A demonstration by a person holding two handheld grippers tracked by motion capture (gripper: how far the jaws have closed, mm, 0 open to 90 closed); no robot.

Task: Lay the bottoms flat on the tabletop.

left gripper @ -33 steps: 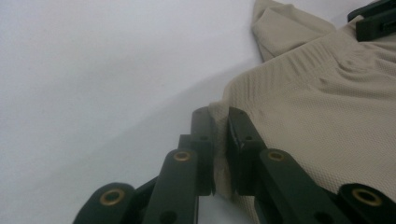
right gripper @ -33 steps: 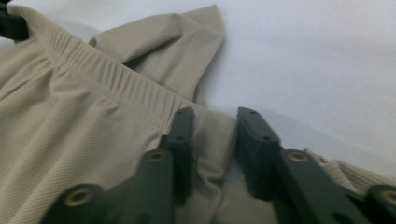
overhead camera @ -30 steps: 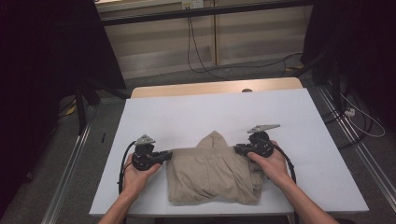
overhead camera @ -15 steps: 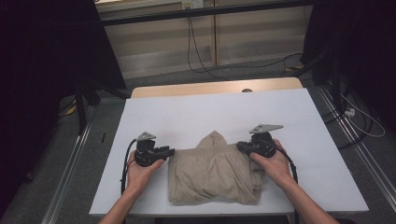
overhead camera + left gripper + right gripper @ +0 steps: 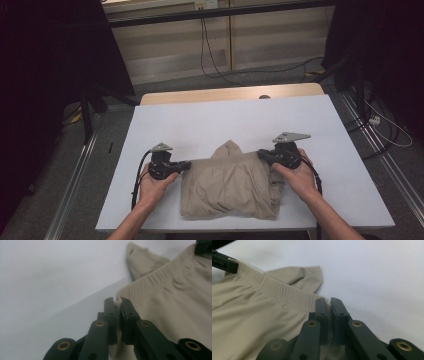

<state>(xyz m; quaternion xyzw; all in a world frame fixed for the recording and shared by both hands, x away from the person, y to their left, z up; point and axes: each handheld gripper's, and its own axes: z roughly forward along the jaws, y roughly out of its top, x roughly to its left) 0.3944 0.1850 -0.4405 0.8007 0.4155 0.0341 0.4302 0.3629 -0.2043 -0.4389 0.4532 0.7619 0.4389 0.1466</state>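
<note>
**Beige Garment Pinched at Both Ends of Its Ribbed Band**

Beige knit cloth lay bunched at the near middle of the white table (image 5: pixel 220 120) in the high view, a folded garment (image 5: pixel 227 187) with a soft peak of fabric poking up at its far edge and rumpled folds along its near side. The left gripper (image 5: pixel 187 164) met the cloth's far left corner and the right gripper (image 5: pixel 261 153) met its far right corner, each held in a bare hand with a black cable trailing back along the forearm. A grey three-cornered plate sat on top of each tool. Beyond the table ran a strip of pale wood and a dark floor with loose cables.

In the left gripper view, the left gripper (image 5: pixel 116 301) showed two matte black jaws with brass-coloured rivets, drawn nearly together on a thin edge of the garment (image 5: pixel 175 305). They had just been closing, with the cloth between them. The fabric looked finely woven and smooth, except for a ribbed elastic band that ran away toward the upper right, where the tip of the other tool gripped it. A pointed flap lay flat on the tabletop behind.

In the right gripper view, the right gripper (image 5: pixel 329 301) was likewise pressed tight on the ribbed hem of the garment (image 5: pixel 257 312). The band stretched off to the upper left, lightly taut, with shallow creases below it and a rounded flap beyond.
</note>
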